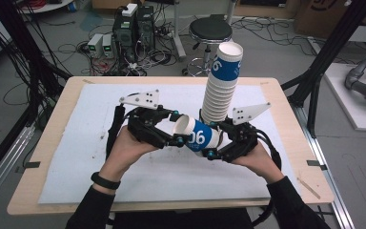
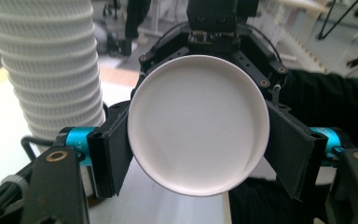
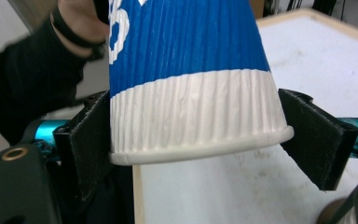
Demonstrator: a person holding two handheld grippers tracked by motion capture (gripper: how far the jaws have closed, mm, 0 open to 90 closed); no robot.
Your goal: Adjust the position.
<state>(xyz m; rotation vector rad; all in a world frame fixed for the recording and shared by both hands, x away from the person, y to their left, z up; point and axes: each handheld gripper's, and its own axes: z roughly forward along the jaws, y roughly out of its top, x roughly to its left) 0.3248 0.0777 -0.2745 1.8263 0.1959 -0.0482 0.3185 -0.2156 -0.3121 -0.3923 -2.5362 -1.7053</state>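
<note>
A blue-and-white ribbed paper cup (image 1: pixel 201 137) lies on its side in the air between my two grippers, above the table. My left gripper (image 1: pixel 177 128) is shut on its narrow base end; in the left gripper view the white base (image 2: pixel 198 126) faces the camera with a pad pressing on each side, left gripper (image 2: pixel 200 149). My right gripper (image 1: pixel 215 138) stands open around the cup's rolled rim (image 3: pixel 200 149), its pads (image 3: pixel 314 140) close beside it. A tall stack of the same cups (image 1: pixel 221 90) stands upright just behind, also at the left in the left gripper view (image 2: pixel 46 60).
A white mat (image 1: pixel 100 157) covers the wooden table (image 1: pixel 47 157). On the floor beyond stand a black stool (image 1: pixel 210 29) and computer boxes (image 1: pixel 133 28) amid cables. Black frame posts (image 1: pixel 324 57) rise at both sides of the table.
</note>
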